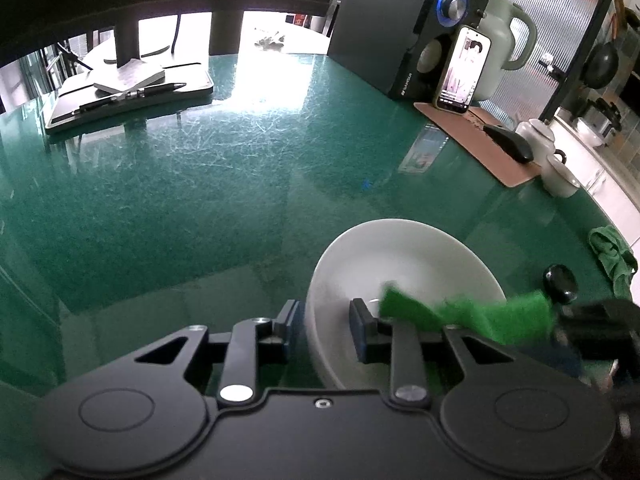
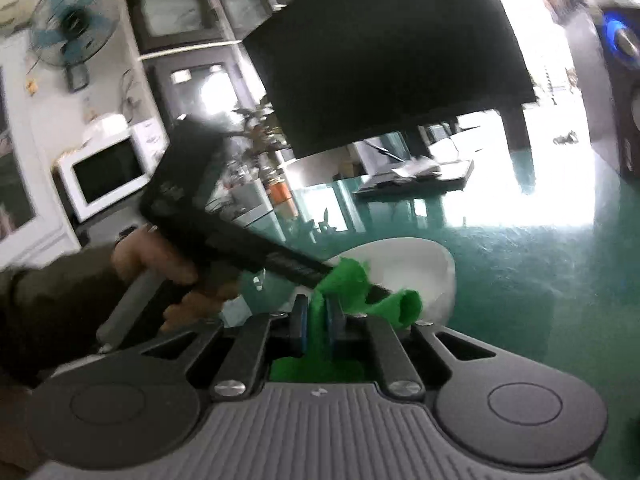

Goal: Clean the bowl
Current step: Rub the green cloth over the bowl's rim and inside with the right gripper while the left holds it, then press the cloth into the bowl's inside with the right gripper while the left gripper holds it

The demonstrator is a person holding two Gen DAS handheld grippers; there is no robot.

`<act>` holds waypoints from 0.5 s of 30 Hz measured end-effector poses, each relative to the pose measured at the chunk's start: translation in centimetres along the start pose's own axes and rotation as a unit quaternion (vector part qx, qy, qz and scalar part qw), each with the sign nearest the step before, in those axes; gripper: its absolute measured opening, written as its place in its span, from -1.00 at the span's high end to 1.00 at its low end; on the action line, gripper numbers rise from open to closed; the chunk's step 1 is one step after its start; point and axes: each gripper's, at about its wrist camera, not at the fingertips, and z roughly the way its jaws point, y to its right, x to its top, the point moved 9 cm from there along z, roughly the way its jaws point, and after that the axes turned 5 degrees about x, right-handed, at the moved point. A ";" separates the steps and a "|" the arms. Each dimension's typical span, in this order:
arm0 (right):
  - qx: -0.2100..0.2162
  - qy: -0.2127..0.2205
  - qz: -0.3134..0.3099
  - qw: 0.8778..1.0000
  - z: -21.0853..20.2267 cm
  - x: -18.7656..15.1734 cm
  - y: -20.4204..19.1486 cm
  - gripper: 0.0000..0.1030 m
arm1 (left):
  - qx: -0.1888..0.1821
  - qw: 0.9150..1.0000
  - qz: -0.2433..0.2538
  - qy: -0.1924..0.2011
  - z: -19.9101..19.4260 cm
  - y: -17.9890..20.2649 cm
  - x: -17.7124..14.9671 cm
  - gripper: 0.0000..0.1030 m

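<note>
A white bowl [image 1: 400, 256] sits on the green table. My left gripper [image 1: 326, 332] is shut on the bowl's near rim, one finger outside the wall and one inside. My right gripper [image 2: 318, 322] is shut on a green cloth [image 2: 348, 284], which hangs over the bowl [image 2: 424, 268] and reaches inside it. In the left wrist view the cloth [image 1: 472, 312] comes in from the right over the bowl's rim, with the right gripper's black body behind it. In the right wrist view the left gripper's black body crosses from the left, held by a hand.
A speaker [image 1: 400, 28], a phone [image 1: 460, 70], a pale kettle [image 1: 504, 40], a brown mat [image 1: 472, 136] with a black mouse [image 1: 510, 142] and white cups [image 1: 560, 176] stand at the back right. A second green cloth [image 1: 612, 256] lies at the right edge. A monitor stand with notebook [image 1: 128, 80] is far left.
</note>
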 end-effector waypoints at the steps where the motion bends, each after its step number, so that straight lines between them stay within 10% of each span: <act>1: -0.012 0.005 0.003 1.000 -0.2 0.3 0.7 0.90 | 0.001 1.000 0.001 0.000 0.0 0.0 0.0 0.42; 6: -0.057 0.017 0.003 0.998 -0.6 1.1 2.7 0.88 | 0.002 1.000 0.004 0.003 0.0 0.1 0.0 0.39; 15: 0.000 -0.011 -0.015 1.000 0.5 -0.5 -0.4 0.90 | 0.014 1.000 0.006 0.005 -0.1 0.4 0.0 0.38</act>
